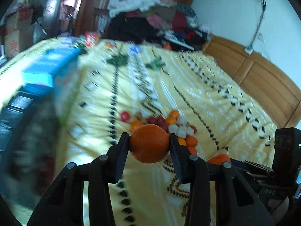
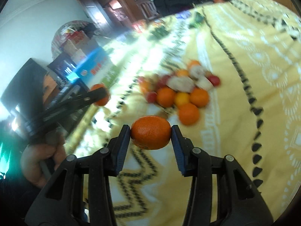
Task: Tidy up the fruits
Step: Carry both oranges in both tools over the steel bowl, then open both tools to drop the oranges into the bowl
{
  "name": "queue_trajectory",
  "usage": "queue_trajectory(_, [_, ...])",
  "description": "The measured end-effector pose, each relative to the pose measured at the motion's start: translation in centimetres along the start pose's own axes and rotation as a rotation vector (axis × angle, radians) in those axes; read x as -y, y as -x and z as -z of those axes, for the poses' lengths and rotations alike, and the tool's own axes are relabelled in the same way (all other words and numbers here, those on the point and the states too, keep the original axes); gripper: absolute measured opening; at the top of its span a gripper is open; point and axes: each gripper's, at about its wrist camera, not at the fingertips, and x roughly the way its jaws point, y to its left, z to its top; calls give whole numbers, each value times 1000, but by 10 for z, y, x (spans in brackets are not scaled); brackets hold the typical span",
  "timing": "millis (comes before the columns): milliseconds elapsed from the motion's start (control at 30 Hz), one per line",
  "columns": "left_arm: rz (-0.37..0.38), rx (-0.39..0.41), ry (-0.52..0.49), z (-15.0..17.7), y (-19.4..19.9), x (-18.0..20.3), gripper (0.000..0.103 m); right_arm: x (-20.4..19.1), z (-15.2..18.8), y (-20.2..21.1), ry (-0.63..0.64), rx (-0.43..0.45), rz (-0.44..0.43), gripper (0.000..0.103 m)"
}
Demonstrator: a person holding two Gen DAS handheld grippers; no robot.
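On the bed: fruit pile (image 2: 180, 90) sits loose on the yellow bedspread (image 1: 207, 86), nothing sorted yet afaict
Left tool (image 1: 150, 141): we've got it clenched on an orange (image 1: 149, 146), held up off the bedspread, pile just behind
Right tool (image 2: 151, 132): clamped on another orange (image 2: 151, 132), also lifted, pile ahead & apart
Pile mix: oranges, small red fruits, pale whitish chunks, all jumbled
Progress: early imo, two oranges pulled, rest untouched
Left to do: no bowl/tray in view, so can't tell where ours go; blurry tbh
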Motion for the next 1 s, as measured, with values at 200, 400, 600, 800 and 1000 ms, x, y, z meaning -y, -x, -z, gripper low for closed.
queue_trajectory(200, [-135,186,66,-13,124,-71,44,-90,-30,0,154,57,-117,45])
queue_trajectory(400, [-326,273,219,9,220,-173,44,-210,-41,-23,352,41,-273,45])
queue_trajectory(600, [-442,241,391,52,252,-258,44,-311,-24,-69,504,-57,-403,45])
queue_trajectory(800, [-467,197,458,82,255,-289,44,-357,13,-126,568,-207,-418,45])
queue_trajectory(1000, [-483,156,498,99,252,-301,44,-369,48,-153,597,-305,-409,45])
